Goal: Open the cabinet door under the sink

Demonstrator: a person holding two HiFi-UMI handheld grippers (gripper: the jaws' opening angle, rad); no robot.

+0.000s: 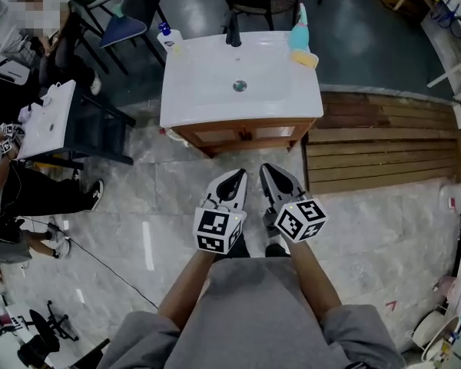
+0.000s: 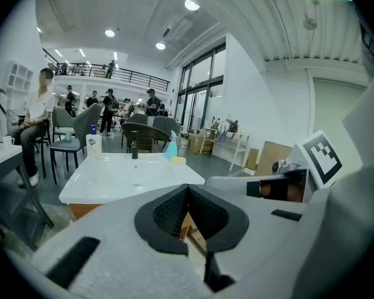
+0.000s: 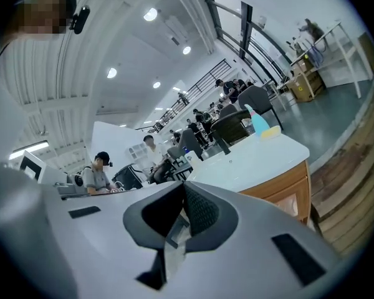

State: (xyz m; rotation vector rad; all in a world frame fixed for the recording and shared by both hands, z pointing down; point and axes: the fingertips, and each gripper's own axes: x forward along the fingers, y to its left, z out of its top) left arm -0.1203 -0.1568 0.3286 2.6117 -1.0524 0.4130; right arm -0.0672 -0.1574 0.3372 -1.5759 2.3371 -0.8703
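— So, what's under you and around you?

— Grey marbled floor lies below both tools, with slatted wooden decking off to the right of my right gripper. It's a big, bright hall. People sit far out to the left of my left gripper, and there are chairs ahead on that side.

— How are you holding the tools?

— My forearms reach out in front of my waist. The left gripper and right gripper sit low and side by side, marker cubes toward me. Their tips lean in toward each other and point ahead. On each one the jaws are pressed together with nothing between them.

— And the cabinet?

— The cabinet stands straight ahead of both tips, apart from them, under the white sink. Its long axis runs crosswise to the way my grippers point. The cabinet doors face back at me and look flush with the frame.

— Anything on top?

— A black faucet stands at the far edge and a soap bottle at the far left corner. A blue spray bottle and a yellow sponge are at the far right.
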